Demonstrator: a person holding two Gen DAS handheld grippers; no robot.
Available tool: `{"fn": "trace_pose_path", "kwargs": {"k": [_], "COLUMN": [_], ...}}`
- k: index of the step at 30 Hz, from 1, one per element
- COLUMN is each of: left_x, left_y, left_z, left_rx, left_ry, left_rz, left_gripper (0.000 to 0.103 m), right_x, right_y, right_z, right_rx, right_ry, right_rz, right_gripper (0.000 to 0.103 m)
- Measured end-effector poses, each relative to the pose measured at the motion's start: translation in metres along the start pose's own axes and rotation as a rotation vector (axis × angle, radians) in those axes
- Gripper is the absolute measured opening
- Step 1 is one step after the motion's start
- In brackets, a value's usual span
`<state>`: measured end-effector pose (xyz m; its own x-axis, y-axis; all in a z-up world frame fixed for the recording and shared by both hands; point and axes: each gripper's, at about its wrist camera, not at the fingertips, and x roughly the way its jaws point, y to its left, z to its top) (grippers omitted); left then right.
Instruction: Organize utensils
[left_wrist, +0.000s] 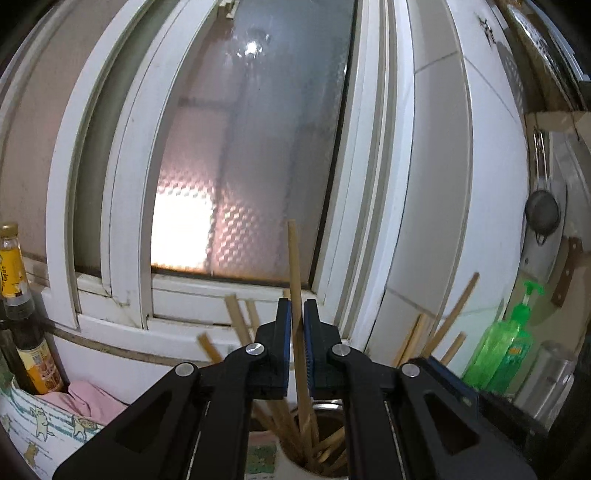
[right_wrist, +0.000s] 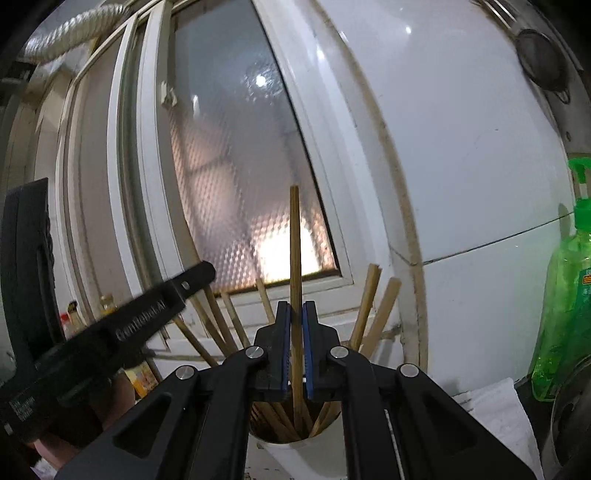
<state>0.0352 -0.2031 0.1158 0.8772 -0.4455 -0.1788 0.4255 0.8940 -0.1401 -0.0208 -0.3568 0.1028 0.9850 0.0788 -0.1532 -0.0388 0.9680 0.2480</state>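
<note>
- Dim indoor light, cool cast; corners black.
- Warm backlight glows through frosted window (left_wrist: 229, 155), blown out low on the pane; small lamp glare up top.
- Heavy fisheye bending at edges.
- Chopsticks (left_wrist: 450, 317) and green bottle (right_wrist: 565, 295) motion-blurred.

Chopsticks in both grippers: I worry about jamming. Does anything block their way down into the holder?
No lid covers the white holder. Only the chopsticks already inside crowd its mouth, fanned around both held chopsticks.
</note>
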Motion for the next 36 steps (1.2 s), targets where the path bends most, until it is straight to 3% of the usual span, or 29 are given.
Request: {"fn": "trace_pose_path", "kwargs": {"k": [7,10,11,15,17,19,21,26,29,32,34,36], "left_x": [-0.007,-0.018,-0.022,-0.046,-0.059,-0.073,-0.084,-0.101,-0.105,-0.105,-0.107,-0.107], "left_y": [0.000,0.005,0.006,0.007,0.008,0.010,0.012,0.023,0.034,0.044,0.052,0.061], "left_z": [-0.009,-0.004,-0.002,0.007,0.011,0.014,0.015,0.014,0.010,0.004,-0.002,-0.009], "left_rx": [0.092,0.090,0.092,0.138,0.159,0.184,0.209,0.236,0.236,0.240,0.239,0.239], "left_ry": [0.007,-0.015,-0.026,-0.081,-0.111,-0.139,-0.153,-0.140,-0.113,-0.100,-0.110,-0.102], "left_rz": [0.012,0.013,0.016,0.045,0.074,0.097,0.122,0.146,0.153,0.187,0.211,0.220], "left_gripper": [0.011,0.037,0.050,0.070,0.082,0.091,0.103,0.103,0.103,0.103,0.103,0.103], "right_x": [0.014,0.015,0.014,0.010,0.005,0.000,-0.007,-0.013,-0.020,-0.026,-0.027,-0.029], "right_y": [0.007,0.007,0.007,0.010,0.009,0.009,0.010,0.012,0.011,0.016,0.020,0.023], "right_z": [-0.007,-0.008,-0.008,-0.007,-0.005,-0.003,-0.001,0.000,0.002,0.002,0.003,0.003], "right_rx": [-0.030,-0.028,-0.024,-0.029,-0.019,-0.007,-0.009,-0.023,0.011,-0.026,-0.041,-0.046], "right_ry": [0.056,0.060,0.062,0.047,0.030,0.008,-0.026,-0.063,-0.095,-0.131,-0.139,-0.150], "right_rz": [-0.017,-0.024,-0.023,-0.033,-0.033,-0.024,-0.023,-0.048,-0.027,-0.071,-0.076,-0.072], "right_gripper": [0.007,0.007,0.007,0.009,0.022,0.053,0.063,0.071,0.091,0.093,0.103,0.103]}}
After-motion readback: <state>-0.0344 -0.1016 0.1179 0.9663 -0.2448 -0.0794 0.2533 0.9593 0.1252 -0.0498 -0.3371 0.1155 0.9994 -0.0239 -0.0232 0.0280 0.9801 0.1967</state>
